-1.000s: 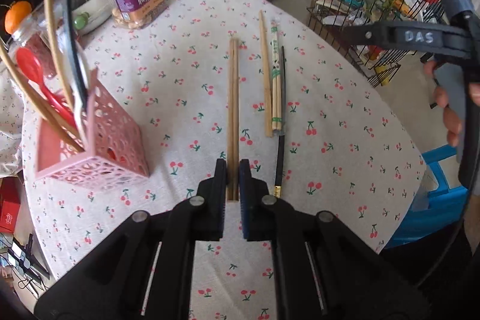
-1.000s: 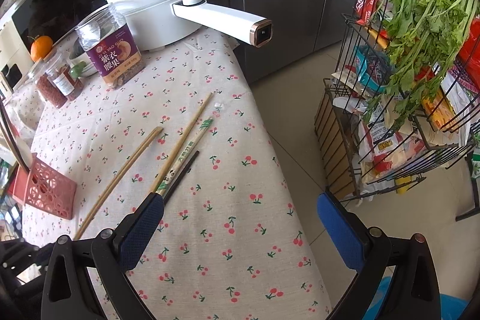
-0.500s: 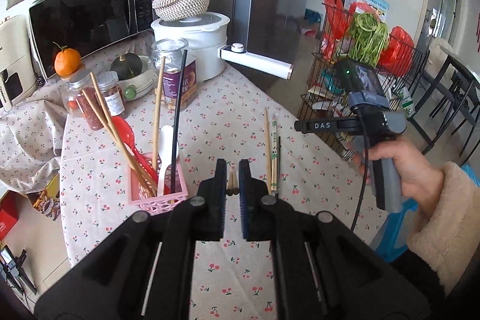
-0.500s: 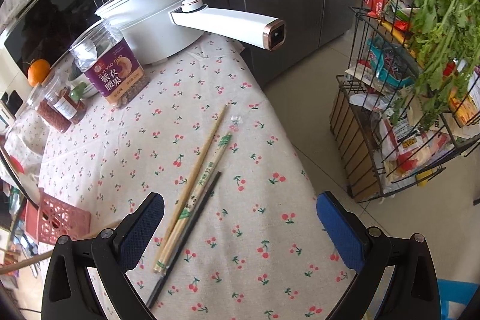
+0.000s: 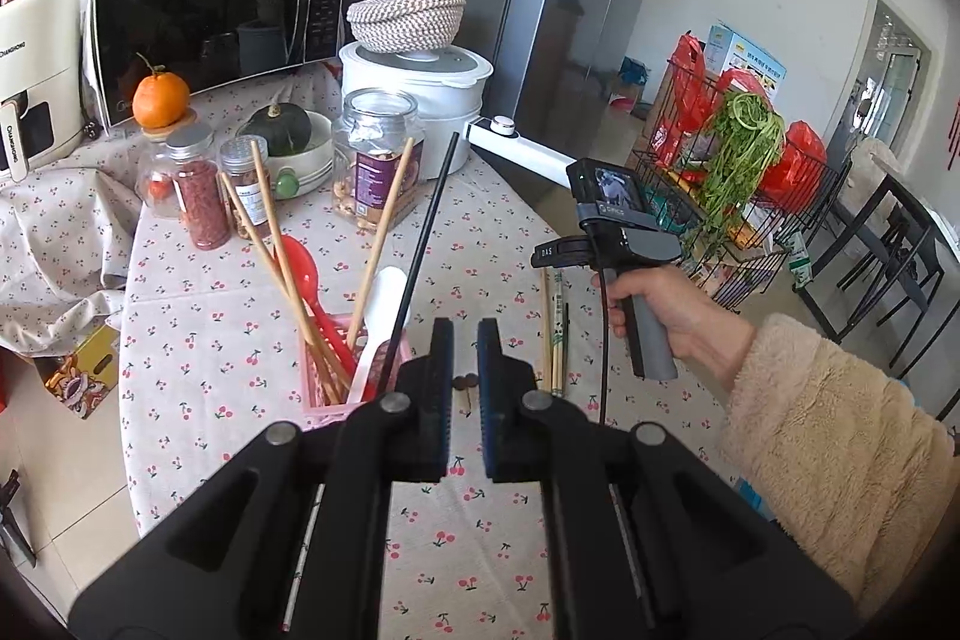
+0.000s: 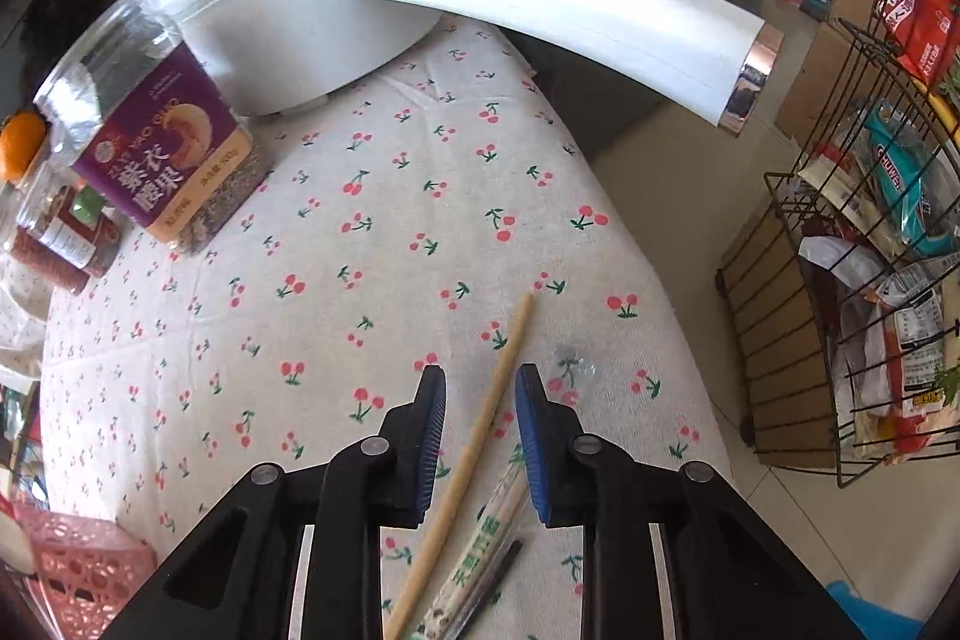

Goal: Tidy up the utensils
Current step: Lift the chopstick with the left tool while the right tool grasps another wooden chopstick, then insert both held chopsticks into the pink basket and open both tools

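Chopsticks (image 5: 463,383) in left gripper (image 5: 464,388), end-on

The tablecloth (image 6: 384,196) is matt woven cloth printed with cherries, and on it lie a bare, pale wooden chopstick (image 6: 480,430), a pair in a printed paper sleeve (image 6: 480,544) and a glossy black chopstick (image 6: 498,571). The pink basket (image 5: 354,376) is perforated plastic holding a shiny red plastic spoon (image 5: 303,280) and more plain wooden chopsticks (image 5: 270,244). Behind, the pot (image 5: 432,88) is smooth glossy white with a coppery metal tip on its handle (image 6: 600,16), the jars (image 5: 372,160) are clear with paper labels, and the sleeve (image 5: 828,436) is fuzzy fleece.
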A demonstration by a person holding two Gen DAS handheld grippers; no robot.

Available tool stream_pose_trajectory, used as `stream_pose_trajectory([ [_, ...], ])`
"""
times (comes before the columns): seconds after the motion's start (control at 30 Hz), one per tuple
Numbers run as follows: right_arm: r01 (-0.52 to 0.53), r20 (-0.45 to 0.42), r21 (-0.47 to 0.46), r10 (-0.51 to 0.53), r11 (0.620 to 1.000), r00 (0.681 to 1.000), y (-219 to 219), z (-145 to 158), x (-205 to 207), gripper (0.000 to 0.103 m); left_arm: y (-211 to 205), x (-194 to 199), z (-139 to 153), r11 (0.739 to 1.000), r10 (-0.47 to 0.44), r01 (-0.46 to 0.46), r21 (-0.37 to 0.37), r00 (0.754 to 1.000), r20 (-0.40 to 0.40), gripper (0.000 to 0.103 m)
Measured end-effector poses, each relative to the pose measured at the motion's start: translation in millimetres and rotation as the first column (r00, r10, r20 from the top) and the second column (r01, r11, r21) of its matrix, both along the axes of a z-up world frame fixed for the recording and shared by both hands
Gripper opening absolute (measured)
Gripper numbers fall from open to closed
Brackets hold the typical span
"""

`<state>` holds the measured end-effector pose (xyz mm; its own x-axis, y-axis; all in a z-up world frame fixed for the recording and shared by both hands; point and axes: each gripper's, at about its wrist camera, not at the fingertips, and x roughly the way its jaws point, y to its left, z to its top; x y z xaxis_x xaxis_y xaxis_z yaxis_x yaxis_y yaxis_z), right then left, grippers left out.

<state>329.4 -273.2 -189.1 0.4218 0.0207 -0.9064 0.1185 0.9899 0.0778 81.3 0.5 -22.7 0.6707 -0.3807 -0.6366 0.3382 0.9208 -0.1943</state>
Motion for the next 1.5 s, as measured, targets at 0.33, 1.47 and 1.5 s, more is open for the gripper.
stream_pose_trajectory([
  [0.33, -0.020, 0.052, -0.069, 0.024, 0.997, 0.998, 16, -3, -2, 0.008, 12, -1, 8, 0.999, 0.029, -0.028, -0.028, 0.999, 0.033, 0.009],
  [1.47, -0.228, 0.689, 0.090, 0.105, 0.970, 0.717, 88, 244, -245, 0.005, 79, -35, 74, 0.960, 0.264, -0.210, -0.187, 0.900, 0.347, 0.008],
  [1.5, -0.237, 0.695, 0.101, 0.102, 0.966, 0.711, 88, 247, -247, 0.005, 80, -34, 74, 0.958, 0.271, -0.215, -0.192, 0.896, 0.350, 0.008],
])
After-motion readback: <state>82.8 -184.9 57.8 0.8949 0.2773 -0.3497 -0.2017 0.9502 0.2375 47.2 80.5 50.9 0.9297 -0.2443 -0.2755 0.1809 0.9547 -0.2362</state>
